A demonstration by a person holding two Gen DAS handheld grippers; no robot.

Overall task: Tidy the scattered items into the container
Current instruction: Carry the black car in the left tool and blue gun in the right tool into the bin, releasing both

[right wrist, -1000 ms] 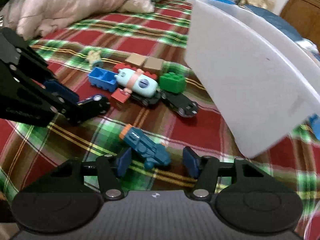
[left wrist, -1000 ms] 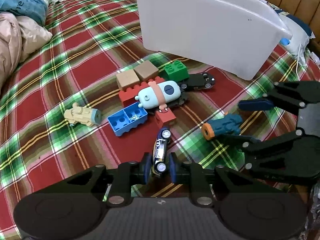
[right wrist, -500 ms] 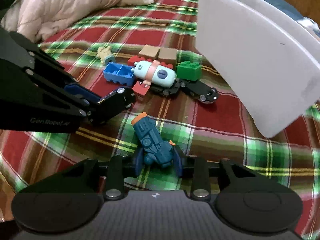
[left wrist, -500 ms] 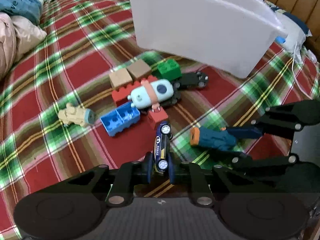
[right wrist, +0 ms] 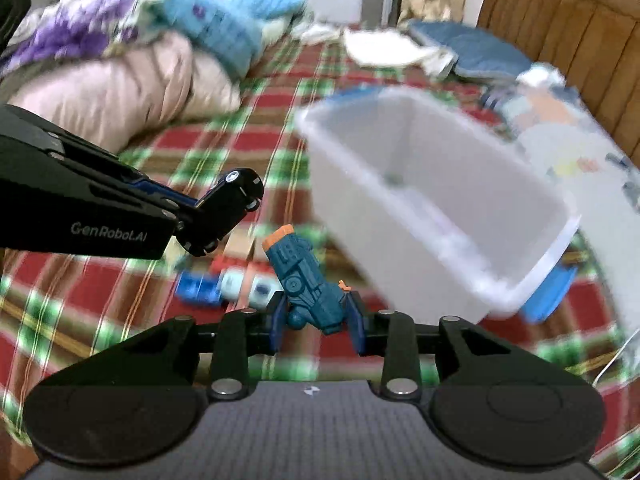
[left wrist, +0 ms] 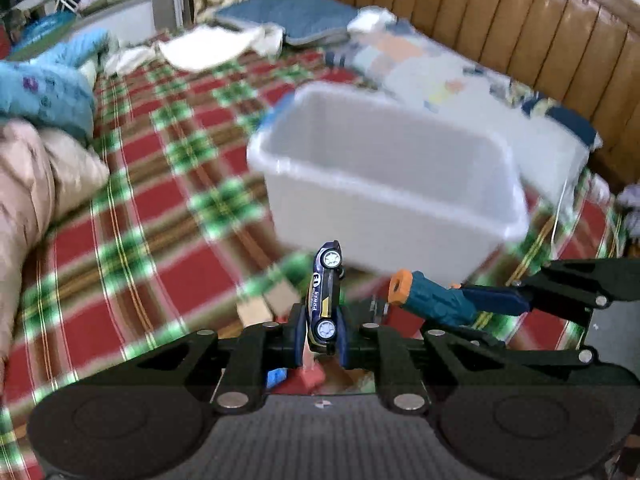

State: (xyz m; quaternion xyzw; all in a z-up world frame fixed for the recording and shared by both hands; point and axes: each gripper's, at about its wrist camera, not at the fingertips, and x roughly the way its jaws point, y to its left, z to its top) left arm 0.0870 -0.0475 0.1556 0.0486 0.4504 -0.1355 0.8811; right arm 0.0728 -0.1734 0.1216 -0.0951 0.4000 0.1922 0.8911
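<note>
My left gripper (left wrist: 322,340) is shut on a dark blue toy car (left wrist: 325,298) and holds it in the air, nose up, in front of the white plastic bin (left wrist: 384,184). My right gripper (right wrist: 318,320) is shut on a teal toy with an orange tip (right wrist: 304,276), also lifted off the bed. In the left wrist view the teal toy (left wrist: 428,296) sits to the right of the car. In the right wrist view the car (right wrist: 230,204) is at left and the bin (right wrist: 432,200) at right. Blurred blocks (right wrist: 200,286) lie below on the bedspread.
A red and green plaid bedspread (left wrist: 160,216) covers the bed. A pink quilt (right wrist: 120,88) and blue cloth (left wrist: 44,88) lie at left. Pillows and bags (left wrist: 440,76) sit behind the bin by the wooden headboard (left wrist: 520,20).
Both grippers have lifted off the bedspread with their toys and tilted up toward the bin. The right gripper shut on the teal toy a second ago.
</note>
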